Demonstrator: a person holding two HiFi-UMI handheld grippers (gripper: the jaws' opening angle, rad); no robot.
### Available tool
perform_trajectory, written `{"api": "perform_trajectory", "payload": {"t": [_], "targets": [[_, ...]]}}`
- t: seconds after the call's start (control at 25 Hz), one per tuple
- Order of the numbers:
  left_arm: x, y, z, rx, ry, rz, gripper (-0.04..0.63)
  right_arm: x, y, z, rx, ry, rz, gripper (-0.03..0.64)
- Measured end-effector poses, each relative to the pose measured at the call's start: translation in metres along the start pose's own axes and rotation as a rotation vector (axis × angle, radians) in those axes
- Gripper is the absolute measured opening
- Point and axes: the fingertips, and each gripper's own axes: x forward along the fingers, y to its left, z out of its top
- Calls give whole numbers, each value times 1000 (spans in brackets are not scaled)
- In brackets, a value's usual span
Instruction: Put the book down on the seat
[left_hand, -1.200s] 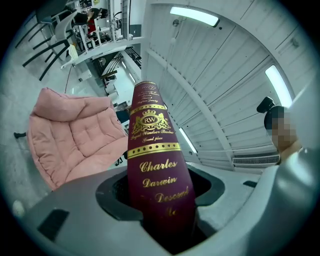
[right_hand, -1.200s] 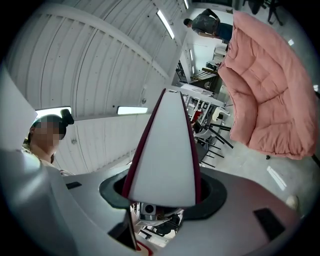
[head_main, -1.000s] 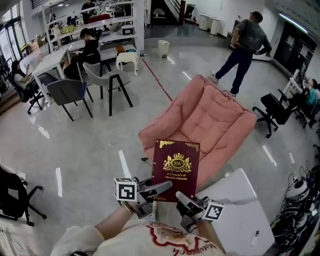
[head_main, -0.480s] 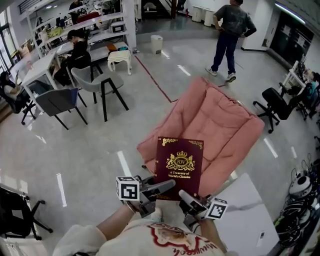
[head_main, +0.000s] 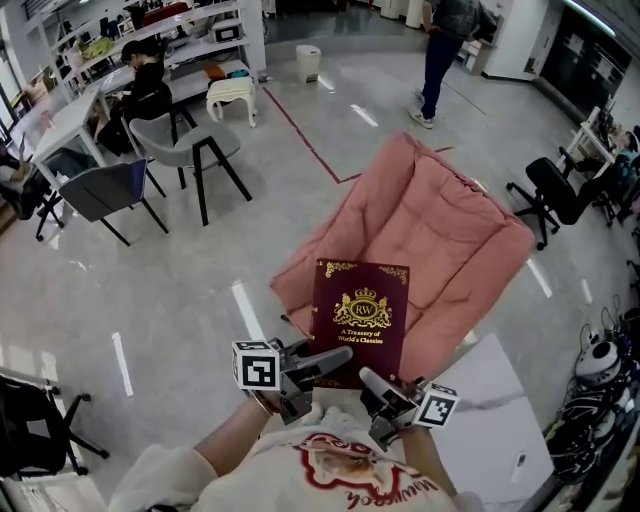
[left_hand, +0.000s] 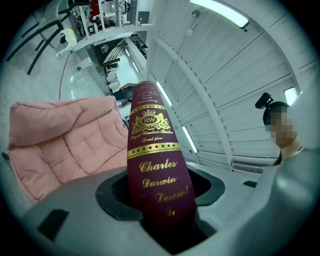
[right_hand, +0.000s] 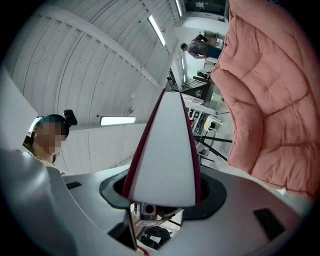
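A thick maroon book (head_main: 358, 318) with gold print is held flat, cover up, above the front edge of a pink padded lounge seat (head_main: 425, 215). My left gripper (head_main: 322, 361) is shut on the book's near left corner, at the spine (left_hand: 152, 150). My right gripper (head_main: 383, 388) is shut on the near right corner, where the white page edge (right_hand: 165, 150) fills its view. The pink seat (left_hand: 60, 140) shows beyond the book in the left gripper view and at the right of the right gripper view (right_hand: 265, 90).
A white table corner (head_main: 490, 400) sits at the lower right, beside a tangle of cables (head_main: 595, 390). Grey chairs (head_main: 190, 150) and desks stand at the upper left, a black office chair (head_main: 555, 195) at the right. A person (head_main: 445, 40) stands far behind the seat.
The view has moved toward the pink seat, which now sits closer and lower in the picture. The book stays held the same way in both grippers. The far person walked left.
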Motion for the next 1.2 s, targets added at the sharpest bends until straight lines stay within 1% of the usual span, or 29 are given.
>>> {"api": "perform_trajectory", "payload": {"t": [0.2, 0.36, 0.52, 0.76, 0.96, 1.12, 1.2], "targets": [[2, 7, 3, 4, -6, 7, 247, 2, -6, 4, 10, 14, -2, 222], [8, 20, 2, -27, -17, 23, 247, 0, -18, 10, 28, 14, -11, 222], [17, 39, 2, -40, -13, 38, 247, -1, -38, 17, 48, 26, -22, 222], [24, 72, -7, -82, -9, 61, 247, -6, -70, 17, 88, 23, -44, 222], [29, 95, -12, -92, -2, 79, 247, -8, -95, 17, 111, 29, -48, 222], [25, 113, -17, -118, -26, 94, 247, -8, -111, 12, 130, 32, -54, 222], [24, 118, -22, -120, -34, 93, 247, -10, -117, 9, 128, 43, -57, 222]]}}
